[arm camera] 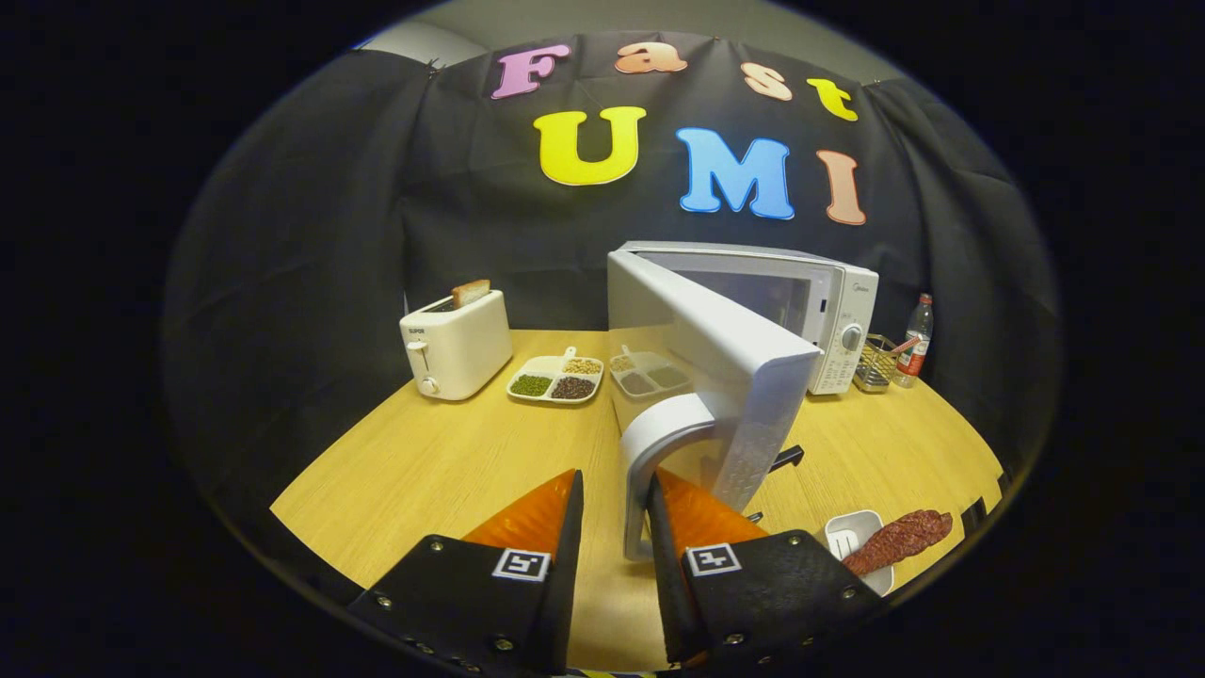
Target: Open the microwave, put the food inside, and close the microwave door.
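A white microwave (828,311) stands at the back right of the wooden table (452,471), its door (744,377) swung wide towards me. The door's curved white handle (659,433) is just ahead of my gripper (617,480). The handle's lower bar drops into the gap between the fingers, close against the right one and apart from the left one. The gripper is open and holds nothing. The food, a dark red sausage (899,539), lies across a small white dish (847,537) to the right of the right finger.
A white toaster (457,353) with a bread slice stands at the back left. A divided tray of beans (555,379) lies beside it. A wire basket (875,363) and a bottle (916,339) stand right of the microwave. A dark object (786,459) lies under the door.
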